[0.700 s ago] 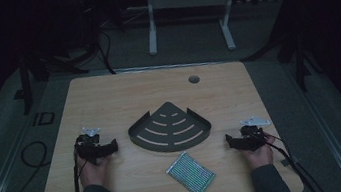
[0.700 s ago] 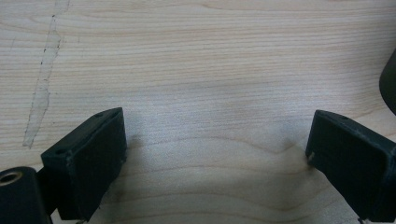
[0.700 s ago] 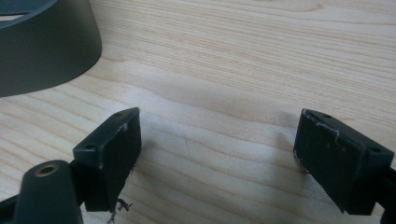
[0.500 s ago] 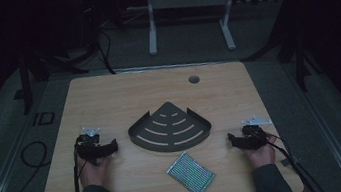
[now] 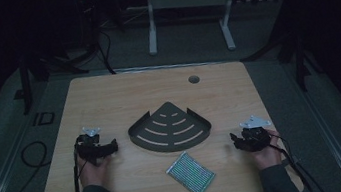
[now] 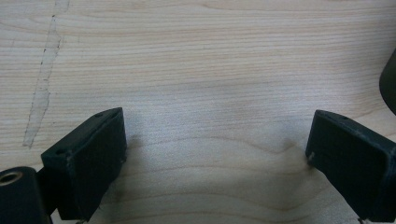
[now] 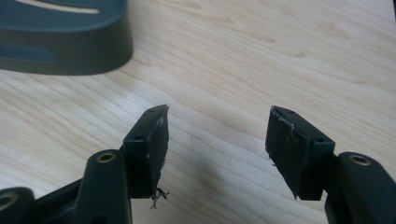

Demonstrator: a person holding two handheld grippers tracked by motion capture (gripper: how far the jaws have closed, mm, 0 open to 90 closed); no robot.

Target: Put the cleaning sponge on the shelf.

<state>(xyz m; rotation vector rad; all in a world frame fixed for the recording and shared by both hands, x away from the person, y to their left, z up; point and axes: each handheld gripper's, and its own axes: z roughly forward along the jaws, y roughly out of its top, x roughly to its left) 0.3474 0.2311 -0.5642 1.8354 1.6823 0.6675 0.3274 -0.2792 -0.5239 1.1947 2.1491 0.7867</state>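
Currently your wooden tabletop (image 5: pixel 108 99) carries a dark fan-shaped tray (image 5: pixel 170 130) at centre and a small green mesh pad (image 5: pixel 191 173) nearer you. Your left hand-held gripper (image 5: pixel 110 147) and right hand-held gripper (image 5: pixel 235 141) flank the tray, jaws wide apart, holding nothing. Reaching inward carelessly could nudge the tray.

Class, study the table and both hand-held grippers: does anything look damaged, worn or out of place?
Two small things. The right hand-held gripper has frayed threads hanging off its left pad, so it looks worn. The wooden table carries a pale scuffed streak. Nothing is spilled.
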